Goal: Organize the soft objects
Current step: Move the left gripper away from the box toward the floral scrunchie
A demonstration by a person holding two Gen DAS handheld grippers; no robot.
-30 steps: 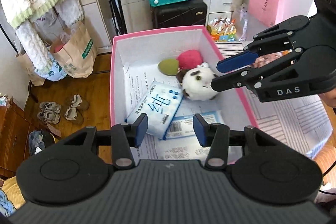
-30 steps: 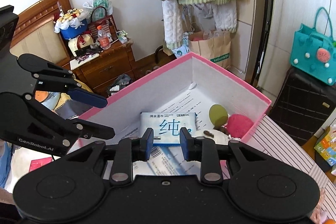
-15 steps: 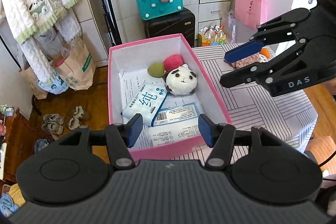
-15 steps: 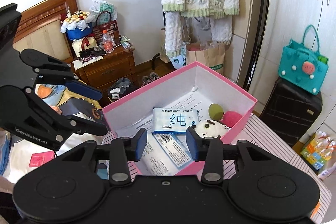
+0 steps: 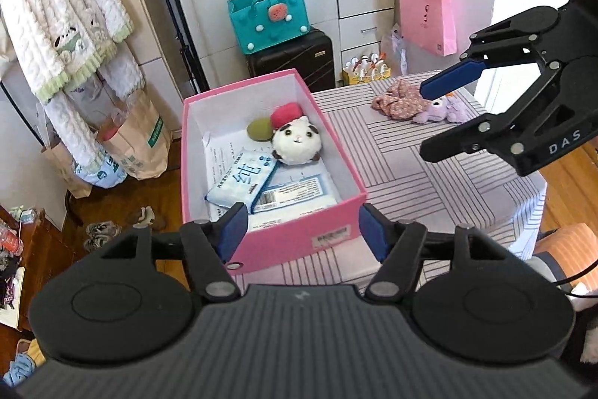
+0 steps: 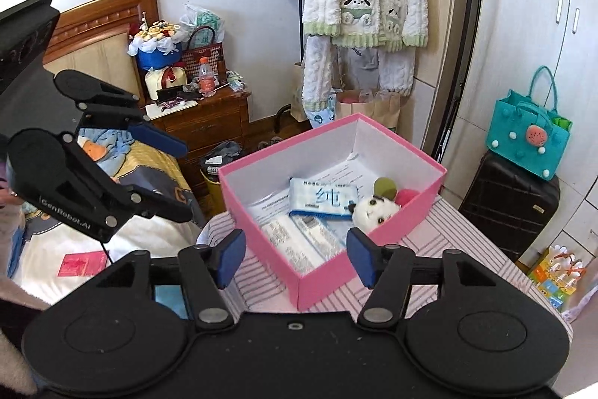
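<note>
Still loose on table: floral fabric bundle [image 5: 398,101], purple plush [image 5: 444,110]; soft, light; pinch mid-body. Both grippers' jaws opening, empty.

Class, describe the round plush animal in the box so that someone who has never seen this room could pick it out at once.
Find the pink box on the striped tablecloth. Inside, toward its far end, lies the plush animal, beside a red ball and an olive-green ball, with the blue tissue pack just in front. It alone has a face: white, with dark patches and black eyes.
</note>
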